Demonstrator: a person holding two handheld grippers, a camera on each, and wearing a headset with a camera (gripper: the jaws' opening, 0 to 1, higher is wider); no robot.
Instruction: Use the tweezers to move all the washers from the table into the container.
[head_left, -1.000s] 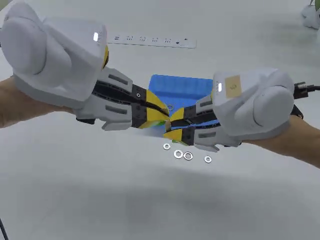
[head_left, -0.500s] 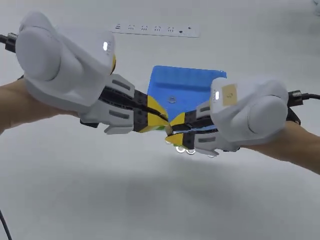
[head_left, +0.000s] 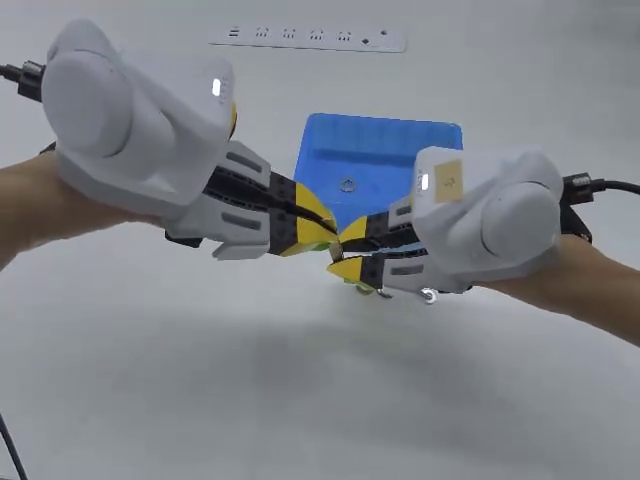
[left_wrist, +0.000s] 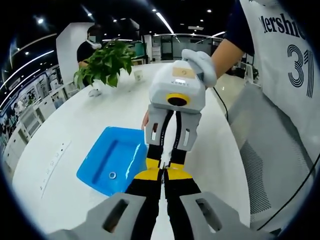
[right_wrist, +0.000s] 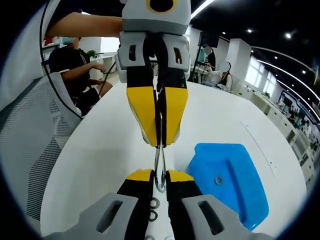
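Over the white table (head_left: 150, 400) our two grippers meet tip to tip. The left gripper (head_left: 322, 228) and right gripper (head_left: 345, 262) each have their jaws closed on the one pair of tweezers (right_wrist: 160, 160), which we judge is to pass or reseat it. The single blue container (head_left: 400, 140) lies just beyond, holding one washer (head_left: 347, 185). At least two loose washers (right_wrist: 155, 203) wait on the table under the right gripper.

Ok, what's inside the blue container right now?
One washer lies on the container floor. In the head view the left tool and right tool cover its near edge; the right gripper view shows that part, with no other washer.
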